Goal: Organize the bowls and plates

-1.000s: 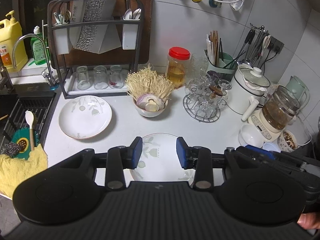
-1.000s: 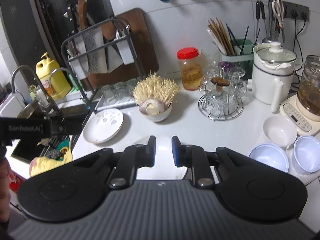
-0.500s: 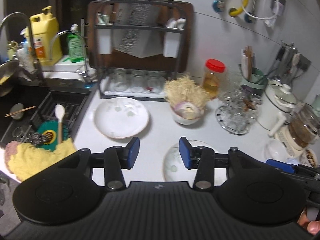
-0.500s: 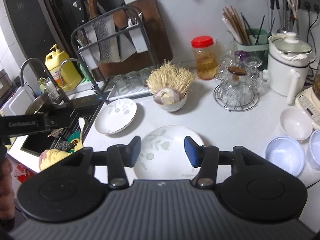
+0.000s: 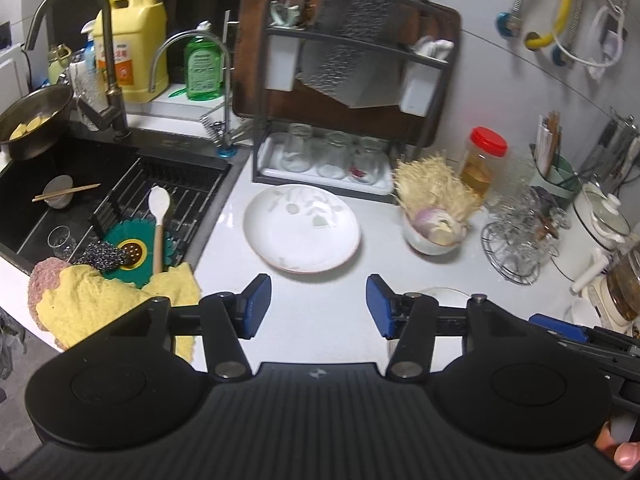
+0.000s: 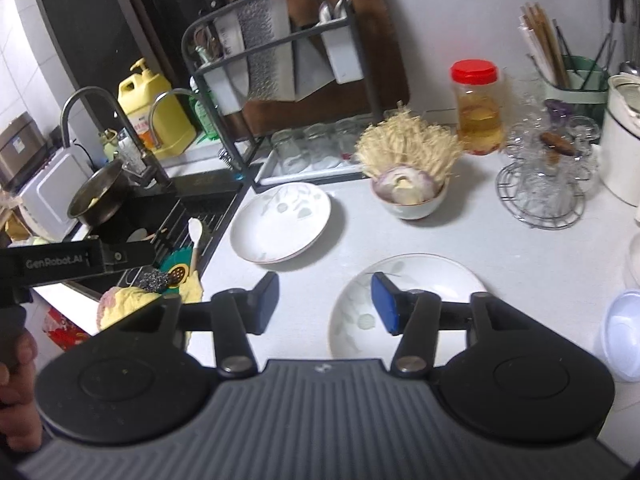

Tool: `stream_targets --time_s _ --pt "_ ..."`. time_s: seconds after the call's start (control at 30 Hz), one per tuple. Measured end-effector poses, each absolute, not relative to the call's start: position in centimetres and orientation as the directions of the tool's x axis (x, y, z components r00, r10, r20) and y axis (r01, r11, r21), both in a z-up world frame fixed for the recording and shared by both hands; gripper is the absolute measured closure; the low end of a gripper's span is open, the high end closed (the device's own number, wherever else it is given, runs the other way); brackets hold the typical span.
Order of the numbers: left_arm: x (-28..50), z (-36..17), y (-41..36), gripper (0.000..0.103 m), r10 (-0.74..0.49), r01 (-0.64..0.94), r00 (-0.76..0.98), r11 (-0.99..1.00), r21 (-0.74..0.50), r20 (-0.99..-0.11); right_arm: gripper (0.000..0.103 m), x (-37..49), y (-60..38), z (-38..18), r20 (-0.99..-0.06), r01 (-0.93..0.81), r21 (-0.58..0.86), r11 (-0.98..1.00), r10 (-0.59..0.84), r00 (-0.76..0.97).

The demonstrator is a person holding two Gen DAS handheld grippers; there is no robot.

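Note:
A white leaf-patterned plate (image 5: 302,227) lies on the white counter in front of the dish rack; it also shows in the right wrist view (image 6: 281,222). A second, similar plate (image 6: 404,280) lies nearer, partly under my right gripper's right finger; only its rim (image 5: 442,291) shows in the left wrist view. My left gripper (image 5: 318,306) is open and empty, just short of the far plate. My right gripper (image 6: 325,302) is open and empty, above the counter between both plates. A pale blue bowl (image 6: 624,332) sits at the right edge.
A bowl of enoki mushrooms (image 6: 408,184) stands behind the plates. A dish rack with glasses (image 5: 332,156), a red-lidded jar (image 6: 478,108) and a wire glass stand (image 6: 544,184) line the back. The sink (image 5: 100,200) and a yellow cloth (image 5: 116,300) are left.
Both grippers have swung left toward the sink side and opened wider. The right gripper went from nearly shut to wide open. The far plate now sits ahead of the left gripper.

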State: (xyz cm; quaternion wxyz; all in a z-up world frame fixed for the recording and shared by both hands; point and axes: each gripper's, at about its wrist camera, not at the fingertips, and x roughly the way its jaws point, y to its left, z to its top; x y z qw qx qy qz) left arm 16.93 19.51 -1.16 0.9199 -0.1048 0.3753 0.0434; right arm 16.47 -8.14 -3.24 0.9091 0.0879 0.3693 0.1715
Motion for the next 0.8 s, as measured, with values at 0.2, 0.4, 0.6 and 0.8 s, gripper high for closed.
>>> stream_targets --time_s 0.2,0.4,0.6,0.8 --pt "19.1 -2.3 23.6 0.039 -0.021 -0.173 0.703 0.964 -0.2 -0.71 0.02 18.5 -4.9 -3.5 -0.657 -0.216 0.282 0.935 0.352 0.667" --pt "21.4 -4.5 27.7 0.029 -0.058 -0.189 0.663 0.952 -0.242 -0.746 0.019 21.0 -2.1 -4.7 -0.689 -0.177 0.308 0.935 0.348 0.636" --pt "23.6 -5.8 31.8 0.021 -0.062 -0.201 0.67 0.945 -0.26 -0.74 0.015 23.8 0.4 -5.7 -0.708 -0.103 0.303 0.947 0.296 0.642" --pt "26.1 -7.8 34.7 0.021 -0.066 -0.195 0.661 0.947 -0.256 -0.748 0.015 26.8 2.2 -7.7 -0.732 -0.059 0.301 0.952 0.27 0.626"
